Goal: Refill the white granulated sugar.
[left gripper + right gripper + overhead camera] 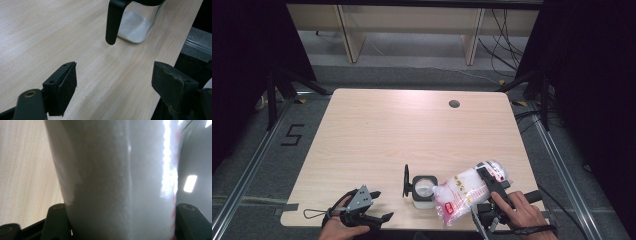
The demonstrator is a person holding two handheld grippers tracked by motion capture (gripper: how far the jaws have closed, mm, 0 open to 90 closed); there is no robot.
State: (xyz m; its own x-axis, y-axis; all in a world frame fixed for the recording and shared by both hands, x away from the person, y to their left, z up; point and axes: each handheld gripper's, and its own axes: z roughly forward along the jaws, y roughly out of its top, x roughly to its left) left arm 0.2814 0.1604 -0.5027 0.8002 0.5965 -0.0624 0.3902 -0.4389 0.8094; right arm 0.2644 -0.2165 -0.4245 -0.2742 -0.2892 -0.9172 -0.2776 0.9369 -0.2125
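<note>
A square glass jar [423,189] with a black rim stands near the table's front edge, part filled with white granules. Its black lid [406,181] is swung open to the left. A clear plastic bag [464,192] of white granules with red print lies tilted, its lower corner at the jar's mouth. My right gripper [492,185] is shut on the bag's upper part. In the right gripper view both jaws press the sides of the bag [120,177]. My left gripper [383,205] rests open at the front left, with its jaws wide apart [117,85] and pointing at the jar [136,27].
The wooden table [412,135] has a round cable hole [454,104] at the back right. Its front edge runs just under both hands. Dark curtains and stand legs flank the table, and a wooden shelf frame stands behind it.
</note>
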